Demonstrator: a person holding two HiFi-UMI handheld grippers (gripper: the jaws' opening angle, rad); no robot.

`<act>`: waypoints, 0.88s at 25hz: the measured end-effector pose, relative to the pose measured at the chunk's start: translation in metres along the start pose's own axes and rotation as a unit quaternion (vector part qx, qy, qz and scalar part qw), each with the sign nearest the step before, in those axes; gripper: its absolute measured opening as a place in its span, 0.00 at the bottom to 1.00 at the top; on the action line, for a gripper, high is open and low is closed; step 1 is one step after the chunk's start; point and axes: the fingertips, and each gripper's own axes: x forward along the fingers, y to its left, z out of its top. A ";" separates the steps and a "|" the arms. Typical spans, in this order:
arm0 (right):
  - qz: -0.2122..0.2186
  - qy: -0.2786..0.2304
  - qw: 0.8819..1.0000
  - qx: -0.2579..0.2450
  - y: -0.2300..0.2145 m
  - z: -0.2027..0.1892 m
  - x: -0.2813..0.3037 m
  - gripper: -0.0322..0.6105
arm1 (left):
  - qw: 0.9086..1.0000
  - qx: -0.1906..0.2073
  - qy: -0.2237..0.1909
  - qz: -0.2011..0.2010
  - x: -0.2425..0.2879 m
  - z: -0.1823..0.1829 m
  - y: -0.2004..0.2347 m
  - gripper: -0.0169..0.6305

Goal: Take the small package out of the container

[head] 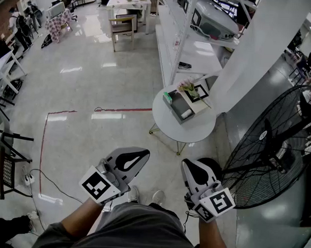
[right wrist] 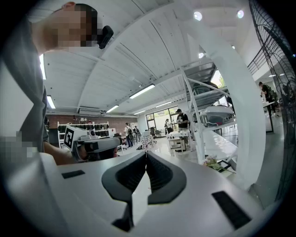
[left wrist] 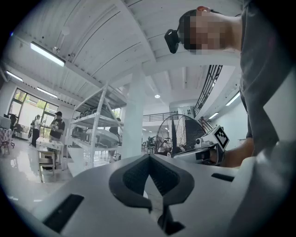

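Nothing of the job has begun: the person stands on the shiny floor some way back from the round white tabletop, with both tools held low in front of the waist and pointing ahead. The left tool has its jaws pressed together with nothing between them, which its own view shows plainly where the dark pads meet at the tip. The right tool is the same, jaws fully closed and empty. On the tabletop sits the grey container, open at the top, and the small package looks to be the pale thing lying inside it, though from here it is too small to make out in detail. A green object stands at the container's far left corner, and a picture frame and a little bunch of flowers lie just behind it. A big black fan stands close on the right, and white shelves run back beyond the tabletop. So I take this as the approach step, before any reach. The next move, to my eye, calls for stepping up to the tabletop, opening one tool's jaws and bringing it down over the container from above. The other tool might steady the container's wall, since it looks light and could slide or lift with the package.
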 end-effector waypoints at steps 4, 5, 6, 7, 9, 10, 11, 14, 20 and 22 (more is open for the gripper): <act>-0.001 0.000 1.000 0.001 -0.002 0.000 -0.001 0.08 | 1.000 -0.001 0.003 0.002 0.001 0.001 0.000 0.05; -0.001 -0.001 1.000 0.001 -0.002 0.001 -0.001 0.08 | 1.000 -0.001 0.004 0.003 0.001 0.001 0.000 0.05; -0.001 -0.002 1.000 0.002 -0.003 0.001 -0.002 0.08 | 1.000 -0.001 0.005 0.003 0.002 0.001 0.000 0.05; -0.002 -0.003 1.000 0.003 -0.004 0.002 -0.003 0.08 | 1.000 -0.001 0.005 0.004 0.003 0.001 -0.001 0.05; -0.002 -0.005 1.000 0.008 -0.007 0.002 -0.005 0.09 | 1.000 -0.001 0.005 0.005 0.006 0.000 -0.004 0.05; -0.001 -0.006 1.000 0.011 -0.009 0.002 -0.007 0.09 | 1.000 0.000 0.006 0.006 0.008 0.000 -0.006 0.05; 0.001 -0.006 1.000 0.013 -0.011 0.001 -0.008 0.09 | 1.000 0.000 0.006 0.007 0.011 -0.001 -0.008 0.05; 0.007 -0.003 1.000 0.015 -0.017 -0.004 -0.014 0.09 | 1.000 0.001 0.005 0.013 0.018 -0.004 -0.014 0.05; 0.028 0.004 0.999 0.015 -0.017 -0.013 -0.027 0.09 | 1.000 0.003 0.001 0.031 0.024 -0.008 -0.030 0.05; 0.034 0.007 0.999 0.015 -0.018 -0.017 -0.034 0.09 | 0.999 0.006 -0.008 0.034 0.026 -0.008 -0.039 0.05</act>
